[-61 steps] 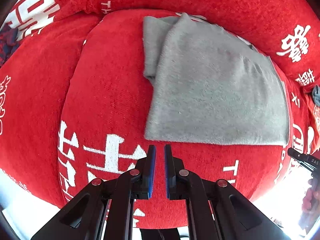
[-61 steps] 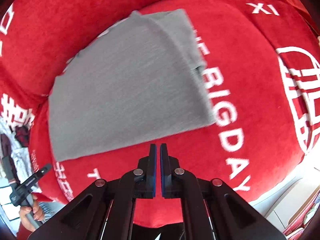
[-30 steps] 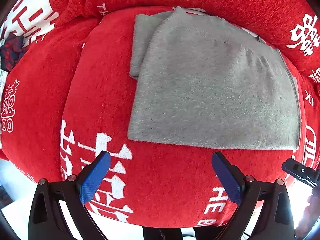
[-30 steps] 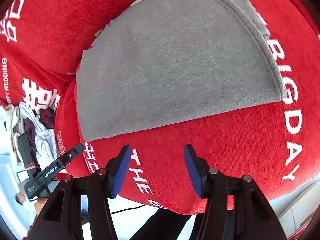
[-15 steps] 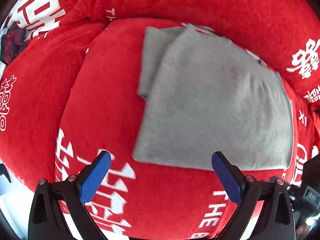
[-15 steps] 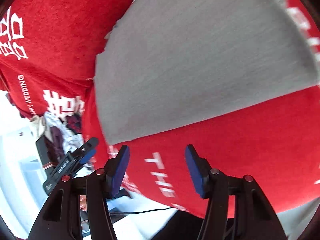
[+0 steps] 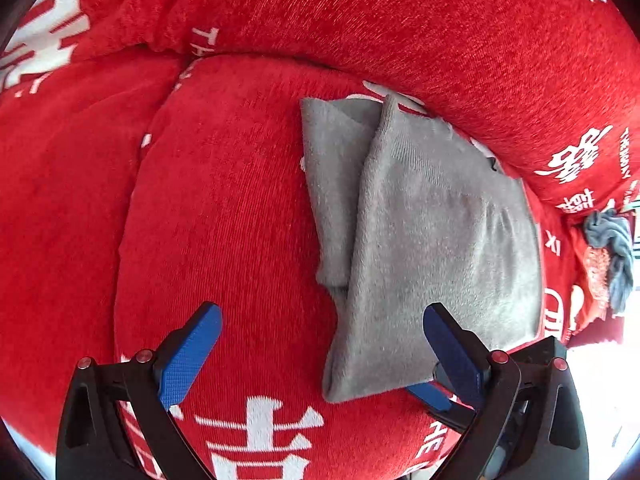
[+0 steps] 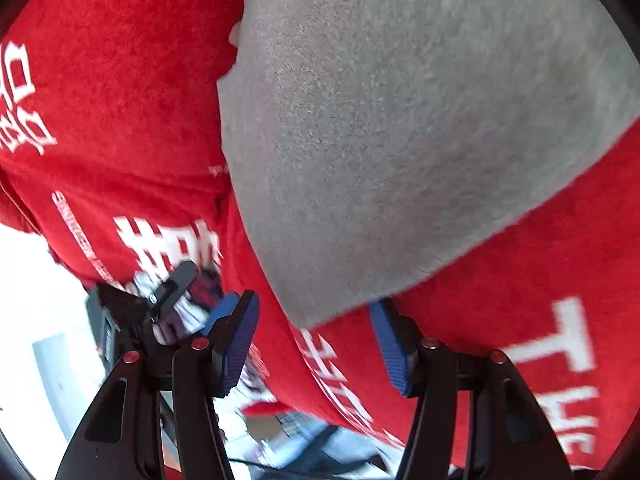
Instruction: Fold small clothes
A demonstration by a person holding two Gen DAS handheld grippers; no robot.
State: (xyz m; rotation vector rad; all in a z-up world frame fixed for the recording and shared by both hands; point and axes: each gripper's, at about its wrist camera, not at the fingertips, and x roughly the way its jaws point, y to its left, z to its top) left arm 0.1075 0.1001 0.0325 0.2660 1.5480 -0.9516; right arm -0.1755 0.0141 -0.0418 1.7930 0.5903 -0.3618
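Red plush sofa cushion (image 7: 224,216) underlies the folded grey fleece garment (image 7: 432,240), whose near corner sits between my spread, empty left claw (image 7: 320,344) and right claw (image 8: 316,336), so clenching may snag cushion pile or only the top layer.

Left gripper (image 7: 320,352) angled steeply down, jaws spread wide; right gripper (image 8: 316,344) jaws apart, empty.
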